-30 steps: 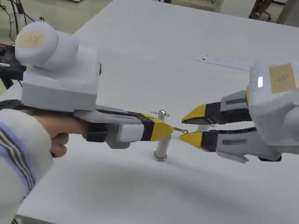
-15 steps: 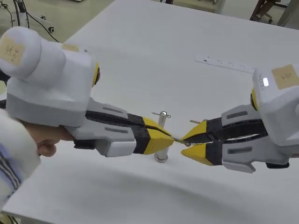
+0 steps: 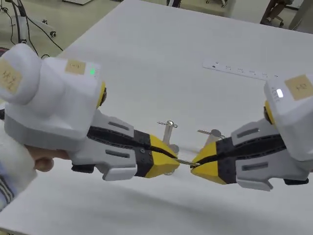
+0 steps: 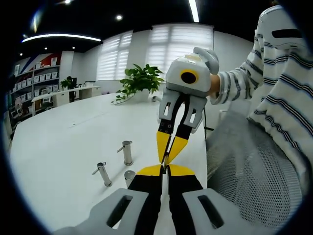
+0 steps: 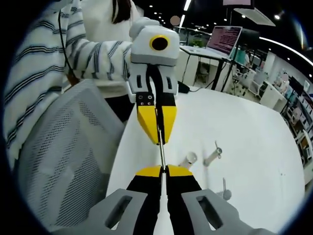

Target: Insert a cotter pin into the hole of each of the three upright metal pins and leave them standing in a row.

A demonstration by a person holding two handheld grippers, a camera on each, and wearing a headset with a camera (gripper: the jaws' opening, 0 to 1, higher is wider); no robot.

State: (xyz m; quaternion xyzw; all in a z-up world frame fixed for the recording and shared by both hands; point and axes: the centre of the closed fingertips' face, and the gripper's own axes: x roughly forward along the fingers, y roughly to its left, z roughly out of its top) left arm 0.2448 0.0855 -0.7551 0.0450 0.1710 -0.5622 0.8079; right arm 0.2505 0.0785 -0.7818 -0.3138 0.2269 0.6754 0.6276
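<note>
Over the white table (image 3: 146, 58) my two grippers meet tip to tip. A thin cotter pin (image 3: 185, 162) spans the small gap between them. My left gripper (image 3: 175, 159) is shut on one end and my right gripper (image 3: 195, 165) is shut on the other. Two upright metal pins (image 3: 169, 128) (image 3: 215, 133) stand behind the tips, each with a cotter pin through its top. The left gripper view shows a third metal pin (image 4: 129, 177) with a bare top beside my left jaws, next to the two fitted ones (image 4: 127, 152) (image 4: 102, 174).
A long white strip (image 3: 239, 69) lies at the table's far right. The near table edge runs just below the grippers. A grey mesh chair (image 4: 244, 171) and a person's striped sleeve (image 4: 279, 78) are beside the table. Wide bare tabletop lies beyond the pins.
My right gripper was open a second ago; it has come in and shut on the free end of the cotter pin held by my left gripper. Both grippers have dropped slightly towards me.
</note>
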